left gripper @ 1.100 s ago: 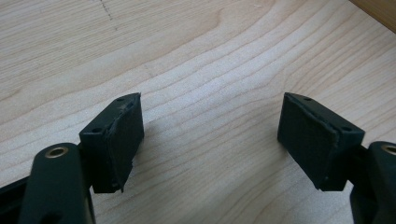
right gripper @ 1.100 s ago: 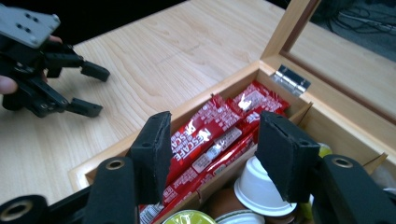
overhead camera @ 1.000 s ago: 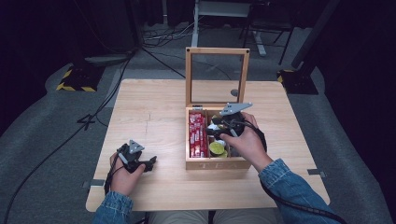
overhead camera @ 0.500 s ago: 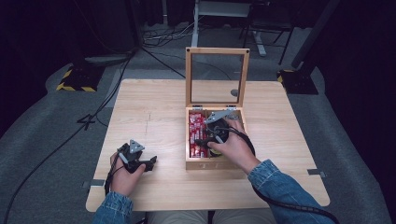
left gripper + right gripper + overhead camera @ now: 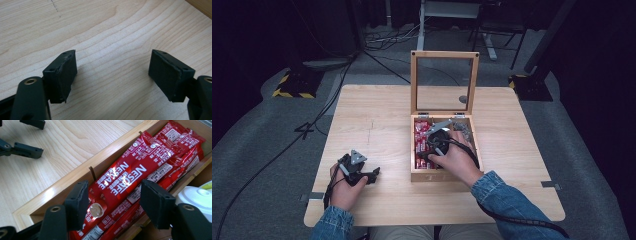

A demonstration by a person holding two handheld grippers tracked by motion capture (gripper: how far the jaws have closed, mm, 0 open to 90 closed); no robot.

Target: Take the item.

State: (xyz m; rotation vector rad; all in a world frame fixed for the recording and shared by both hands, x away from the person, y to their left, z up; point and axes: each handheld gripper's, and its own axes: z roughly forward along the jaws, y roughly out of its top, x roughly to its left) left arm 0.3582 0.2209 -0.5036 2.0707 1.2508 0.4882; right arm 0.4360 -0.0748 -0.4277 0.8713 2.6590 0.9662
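A wooden box [image 5: 445, 175] with its glass lid raised stands on the table. Several red Nescafe stick packets [image 5: 130, 173] lie in its left compartment [image 5: 422, 145]. My right gripper [image 5: 113, 203] hangs open just above the packets, one jaw on either side of the top ones, not closed on any. In the high view the right gripper [image 5: 435, 142] is over the box, under the person's hand. My left gripper [image 5: 369, 175] rests near the table's front left, open over bare wood [image 5: 112, 62], nothing between its jaws.
A white lidded cup [image 5: 197, 196] sits in the compartment beside the packets. The upright lid [image 5: 444, 82] stands at the box's far side. The left gripper [image 5: 22, 148] shows on the table in the right gripper view. Cables and stands lie on the floor beyond.
My right gripper has moved left from over the box's middle to the packet compartment and come down close to the packets. The left gripper has stayed still.
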